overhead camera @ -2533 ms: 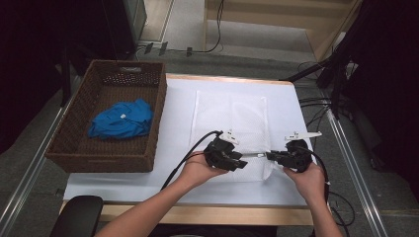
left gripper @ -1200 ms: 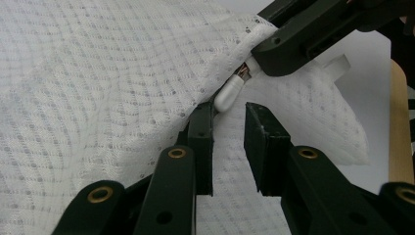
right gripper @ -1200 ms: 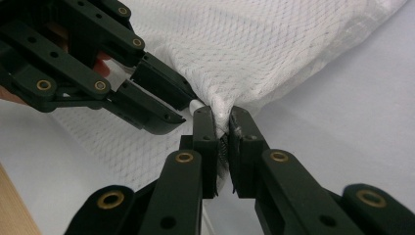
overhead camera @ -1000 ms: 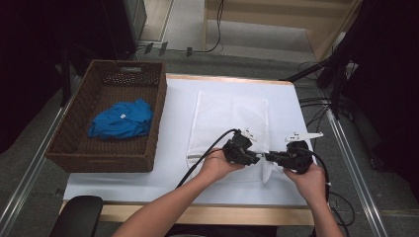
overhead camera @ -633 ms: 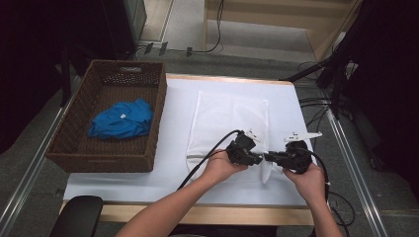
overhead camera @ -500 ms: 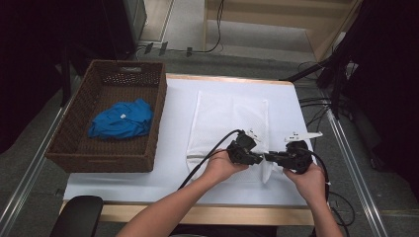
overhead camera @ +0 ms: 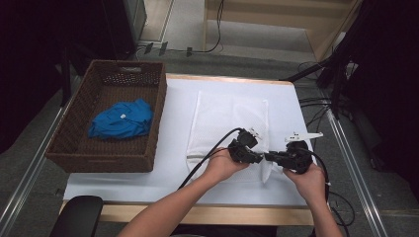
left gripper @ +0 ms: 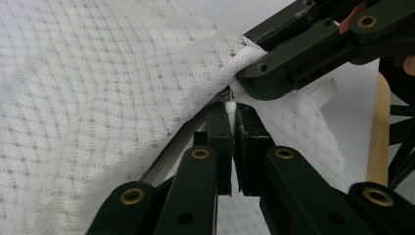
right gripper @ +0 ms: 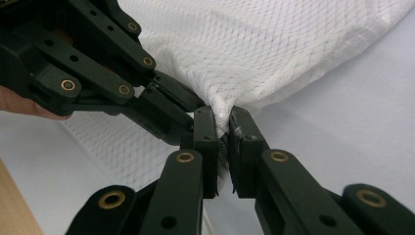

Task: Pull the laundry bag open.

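Pinching the mesh bag (overhead camera: 227, 118) near its zipper, your left tool (overhead camera: 260, 157) and right tool (overhead camera: 269, 157) meet tip to tip on the table (overhead camera: 173, 128).

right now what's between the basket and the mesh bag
Nothing but a bare strip of white table cover lies between the basket and the mesh bag, seen in the high view.

A dark wicker basket (overhead camera: 69, 136) holding a crumpled blue garment (overhead camera: 121, 119) stands on the white-covered table (overhead camera: 173, 163), with black cables (overhead camera: 316, 106) trailing beside it.
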Tool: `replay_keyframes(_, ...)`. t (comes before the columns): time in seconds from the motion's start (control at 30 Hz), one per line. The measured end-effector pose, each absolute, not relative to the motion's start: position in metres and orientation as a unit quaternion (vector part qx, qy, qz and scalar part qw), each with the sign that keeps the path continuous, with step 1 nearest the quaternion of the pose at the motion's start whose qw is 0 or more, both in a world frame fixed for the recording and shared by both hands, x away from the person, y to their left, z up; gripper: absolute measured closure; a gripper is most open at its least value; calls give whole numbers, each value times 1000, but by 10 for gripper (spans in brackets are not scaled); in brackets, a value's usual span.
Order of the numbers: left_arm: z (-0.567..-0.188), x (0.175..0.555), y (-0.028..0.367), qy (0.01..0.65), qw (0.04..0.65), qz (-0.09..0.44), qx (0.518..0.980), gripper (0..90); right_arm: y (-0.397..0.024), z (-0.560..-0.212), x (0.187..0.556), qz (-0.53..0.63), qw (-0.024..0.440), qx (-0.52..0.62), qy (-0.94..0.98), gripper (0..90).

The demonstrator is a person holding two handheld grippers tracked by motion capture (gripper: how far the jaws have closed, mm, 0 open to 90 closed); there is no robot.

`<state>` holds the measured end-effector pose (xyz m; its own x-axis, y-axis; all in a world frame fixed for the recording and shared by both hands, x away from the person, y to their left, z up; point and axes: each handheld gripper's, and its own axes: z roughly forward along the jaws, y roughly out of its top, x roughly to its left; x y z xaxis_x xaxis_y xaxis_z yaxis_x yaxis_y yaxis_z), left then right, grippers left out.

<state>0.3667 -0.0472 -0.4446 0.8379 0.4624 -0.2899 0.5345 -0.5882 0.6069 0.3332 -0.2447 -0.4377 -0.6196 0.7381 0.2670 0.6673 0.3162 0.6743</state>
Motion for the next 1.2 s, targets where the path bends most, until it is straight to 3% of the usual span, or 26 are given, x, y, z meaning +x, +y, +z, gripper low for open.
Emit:
replay_keyframes(0.7, -445, 373, -42, 310, 327, -62, 891, 881, -246, -435, 336, 382, 54, 426, 819, 868)
replay_keyframes(1.2, -441, 370, -40, 297, 326, -57, 896, 880, -250, -437, 336, 396, 44, 429, 811, 865)
